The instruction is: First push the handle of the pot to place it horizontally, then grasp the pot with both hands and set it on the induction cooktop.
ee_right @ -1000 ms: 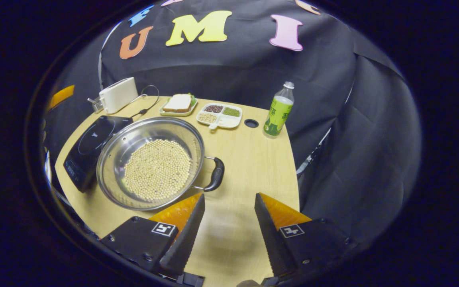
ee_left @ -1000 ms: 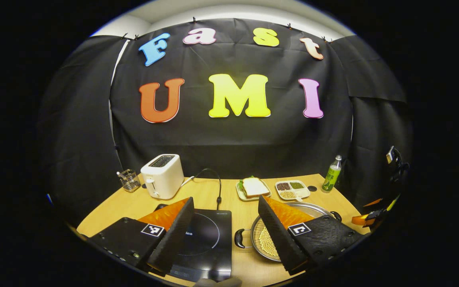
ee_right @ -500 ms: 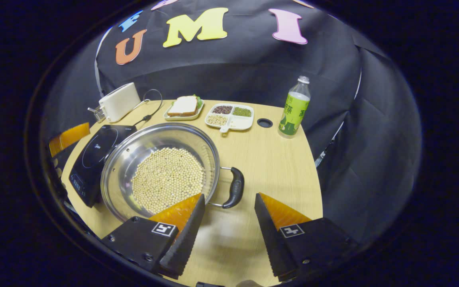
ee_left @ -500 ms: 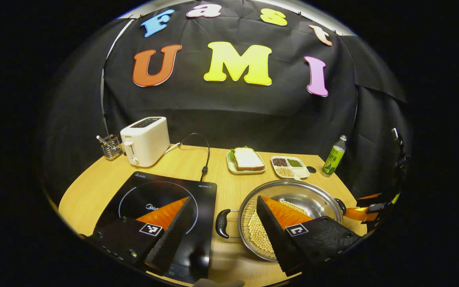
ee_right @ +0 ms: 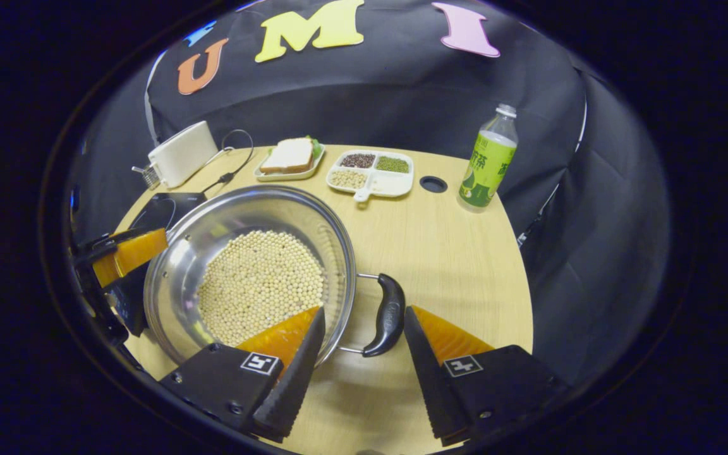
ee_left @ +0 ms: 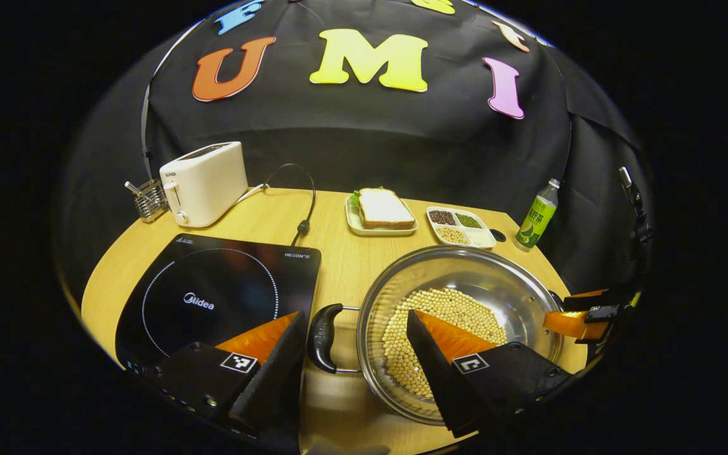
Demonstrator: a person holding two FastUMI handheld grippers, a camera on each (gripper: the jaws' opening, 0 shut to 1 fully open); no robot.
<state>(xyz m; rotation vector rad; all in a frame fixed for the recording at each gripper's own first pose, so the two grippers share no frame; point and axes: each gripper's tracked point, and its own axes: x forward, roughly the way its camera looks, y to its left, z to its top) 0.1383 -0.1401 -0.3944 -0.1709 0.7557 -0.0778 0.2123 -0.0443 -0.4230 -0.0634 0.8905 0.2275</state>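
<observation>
Left gripper (ee_left: 354, 360) is released, jaws spread; the pot's near-side black handle (ee_left: 322, 328) sits between them, untouched. Right gripper (ee_right: 361, 354) is spread too, with the opposite handle (ee_right: 388, 314) between its fingers, no contact visible.

Stainless pot (ee_left: 465, 278) sits on the counter (ee_left: 332, 234), centre-right of the left gripper view, just beside the induction cooktop (ee_left: 212, 297), not on it. The soybeans (ee_right: 260, 284) will likely make it heavy and prone to shifting when tilted. Steel wall looks slick and the rim thin, so I'd grab both stiff handles and lift level.

Writing: "Midea" on the cooktop glass. Green bottle (ee_right: 489, 161) has a label, too small to read. Toaster (ee_left: 203, 182) text is tiny.
</observation>
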